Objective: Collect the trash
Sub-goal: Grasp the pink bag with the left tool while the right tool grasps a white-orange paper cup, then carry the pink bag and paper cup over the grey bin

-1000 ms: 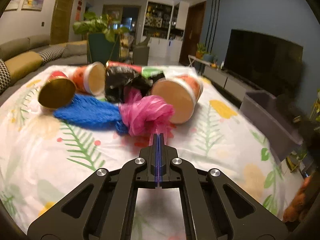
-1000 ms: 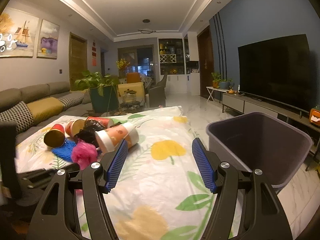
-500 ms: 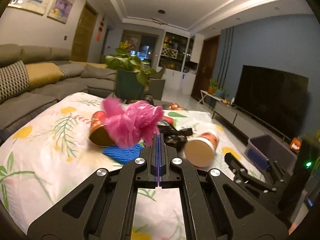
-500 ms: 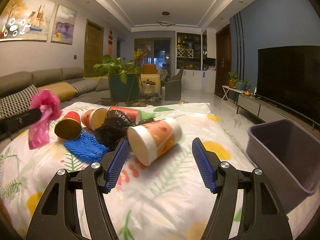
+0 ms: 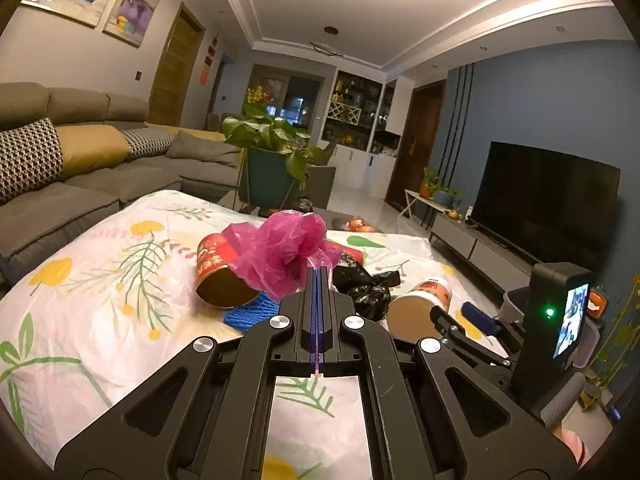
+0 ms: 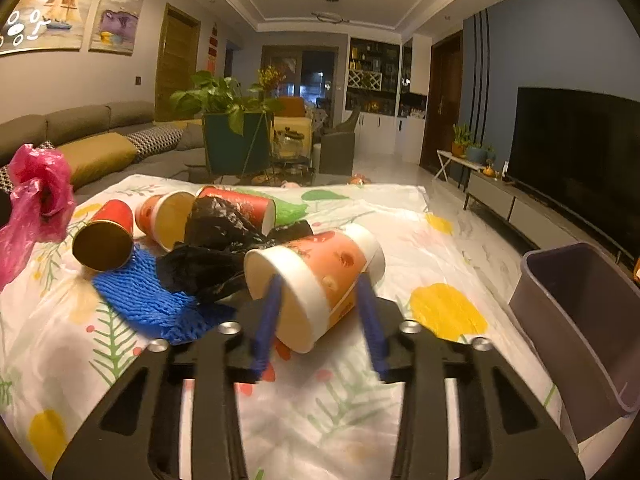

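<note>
We have the left gripper (image 5: pixel 318 276) pinching the pink bag (image 5: pixel 280 256) at frame centre, while our right gripper (image 6: pixel 320 304), spread, straddles the orange cup (image 6: pixel 320 276) at centre, needing closure before the grey bin (image 6: pixel 580 320) at right.

Bare floral table (image 6: pixel 448 240) is lying open toward the grey bin (image 6: pixel 580 320) — nothing blocking. Leftward, a black bag (image 6: pixel 216 248) and blue netting (image 6: pixel 148 300) are crowding the cups (image 6: pixel 132 228).

Warm, dim ceiling light glares at the top of both frames; fisheye bends the edges; the right gripper's fingers (image 6: pixel 267 320) are motion-blurred.
</note>
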Tool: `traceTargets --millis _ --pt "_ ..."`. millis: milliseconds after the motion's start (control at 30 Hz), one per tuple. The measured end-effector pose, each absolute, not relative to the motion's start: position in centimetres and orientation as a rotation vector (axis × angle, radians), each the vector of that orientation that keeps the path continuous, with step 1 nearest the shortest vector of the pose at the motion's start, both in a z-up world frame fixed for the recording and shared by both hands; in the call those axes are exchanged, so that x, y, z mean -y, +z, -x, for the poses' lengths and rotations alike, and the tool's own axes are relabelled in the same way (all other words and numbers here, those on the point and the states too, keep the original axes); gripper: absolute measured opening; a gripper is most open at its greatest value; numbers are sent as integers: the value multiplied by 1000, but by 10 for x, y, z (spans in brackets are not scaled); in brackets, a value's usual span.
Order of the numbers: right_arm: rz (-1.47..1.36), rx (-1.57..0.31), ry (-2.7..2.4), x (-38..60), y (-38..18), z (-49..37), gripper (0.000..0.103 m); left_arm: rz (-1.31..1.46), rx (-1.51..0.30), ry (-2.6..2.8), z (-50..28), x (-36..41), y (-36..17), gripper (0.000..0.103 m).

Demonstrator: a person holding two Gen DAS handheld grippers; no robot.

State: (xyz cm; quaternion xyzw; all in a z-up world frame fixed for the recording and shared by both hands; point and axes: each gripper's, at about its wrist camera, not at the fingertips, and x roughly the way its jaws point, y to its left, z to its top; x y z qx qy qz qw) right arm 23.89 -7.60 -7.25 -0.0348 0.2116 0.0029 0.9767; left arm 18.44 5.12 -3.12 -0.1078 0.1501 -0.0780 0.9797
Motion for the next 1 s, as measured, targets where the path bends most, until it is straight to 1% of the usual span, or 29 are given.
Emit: traceTargets --millis 33,200,267,1000 --pt "63 -429 9 78 -73 -239 24 218 -304 -158 -185 -52 -32 0" --pt "64 -413 -17 84 -71 -230 9 215 -309 -161 -184 -50 -33 0" --pt "59 -400 -28 90 -68 -225 5 214 -311 -165 -183 -47 -32 0" --pt "-37 -272 -79 158 -26 -155 4 163 -306 -246 -168 5 -18 0"
